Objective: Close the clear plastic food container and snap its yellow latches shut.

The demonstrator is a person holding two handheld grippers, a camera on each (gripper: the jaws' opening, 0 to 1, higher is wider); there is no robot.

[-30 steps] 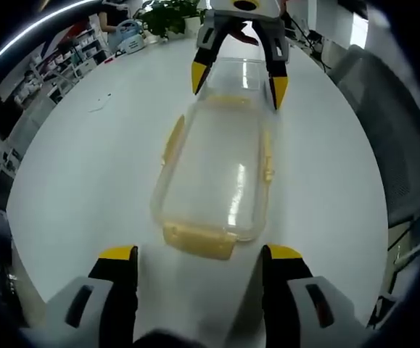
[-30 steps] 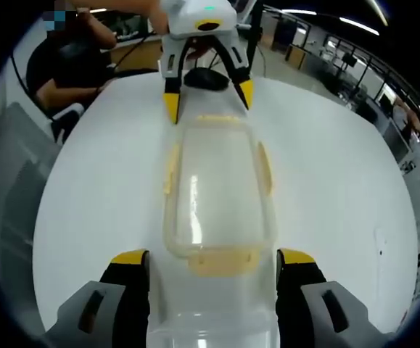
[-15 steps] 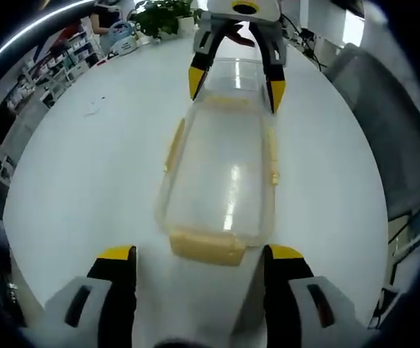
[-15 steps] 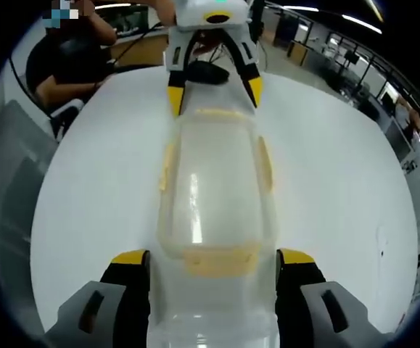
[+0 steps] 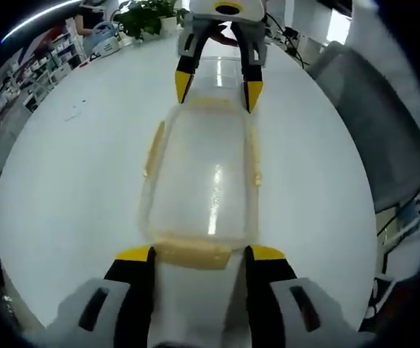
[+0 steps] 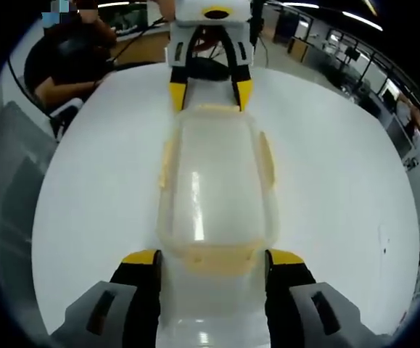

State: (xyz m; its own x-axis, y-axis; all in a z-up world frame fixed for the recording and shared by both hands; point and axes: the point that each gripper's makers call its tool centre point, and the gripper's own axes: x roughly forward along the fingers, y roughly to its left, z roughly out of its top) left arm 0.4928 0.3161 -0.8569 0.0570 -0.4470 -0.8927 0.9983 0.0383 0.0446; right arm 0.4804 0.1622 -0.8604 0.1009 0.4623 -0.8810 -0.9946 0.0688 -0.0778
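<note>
two spread grippers, left gripper (image 5: 198, 254) and right gripper (image 6: 213, 258), straddle the food container's (image 5: 202, 177) end latches (image 5: 194, 254); squeeze both evenly mid-table.

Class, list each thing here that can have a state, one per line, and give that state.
Clear container: lid on, lying flat on the white table.
Side latches: flared outward, not snapped down.
End latch: between the left tongs, which are open.
Right tongs: open, straddling the opposite end latch.

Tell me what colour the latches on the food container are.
Yellow latches on the clear container, seen best in the right gripper view.
</note>
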